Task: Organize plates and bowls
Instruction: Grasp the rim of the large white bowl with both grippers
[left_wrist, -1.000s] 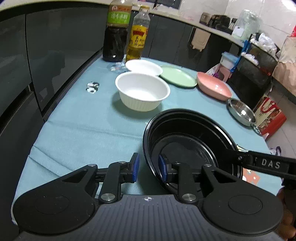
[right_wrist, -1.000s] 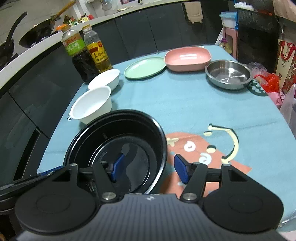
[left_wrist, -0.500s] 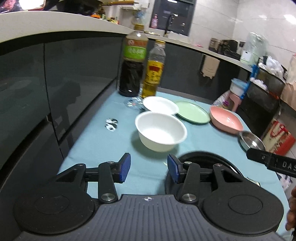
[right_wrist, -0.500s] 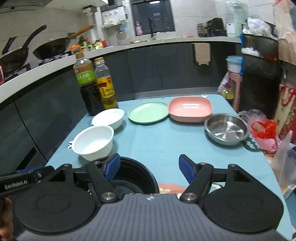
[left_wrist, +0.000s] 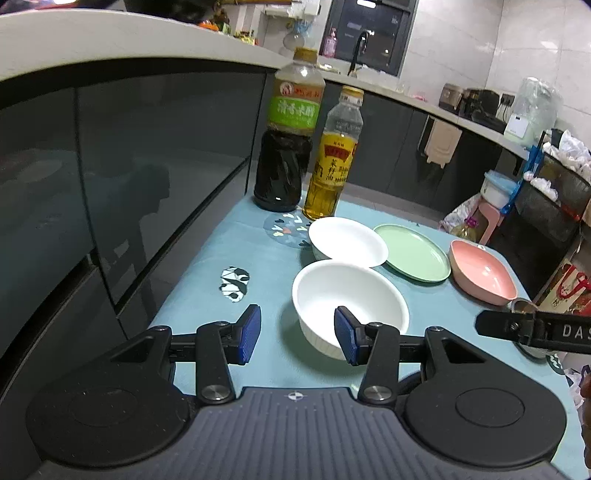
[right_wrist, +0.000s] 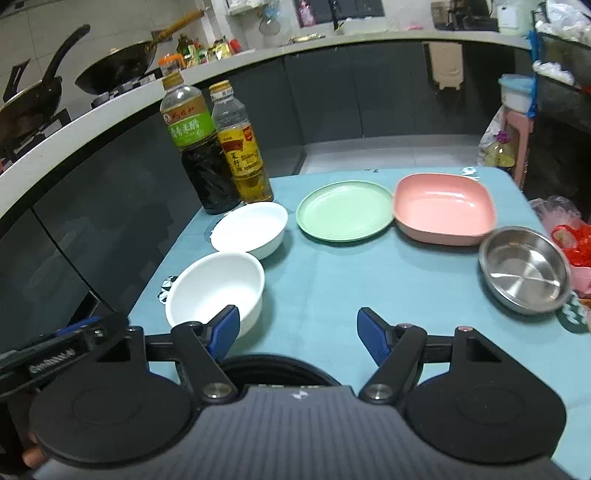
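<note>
My left tongs (left_wrist: 297, 334) released, empty, jaws just opened; right tongs (right_wrist: 297, 334) spread, empty. Deep white bowl (left_wrist: 349, 302) at twelve o'clock; black bowl (right_wrist: 275, 371) under right tongs.

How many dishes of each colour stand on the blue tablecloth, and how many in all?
White bowls: 2, the near bowl and the far bowl
Green plate: 1
Pink dish: 1
Steel bowl: 1
Black bowl: 1, only its rim showing
Total: 6

Dim indoor light falls from overhead; the steel bowl (right_wrist: 524, 269) shows glare. Fisheye distortion bends the counter (left_wrist: 147, 48) near the edges. Both views are slightly soft and grainy.
</note>
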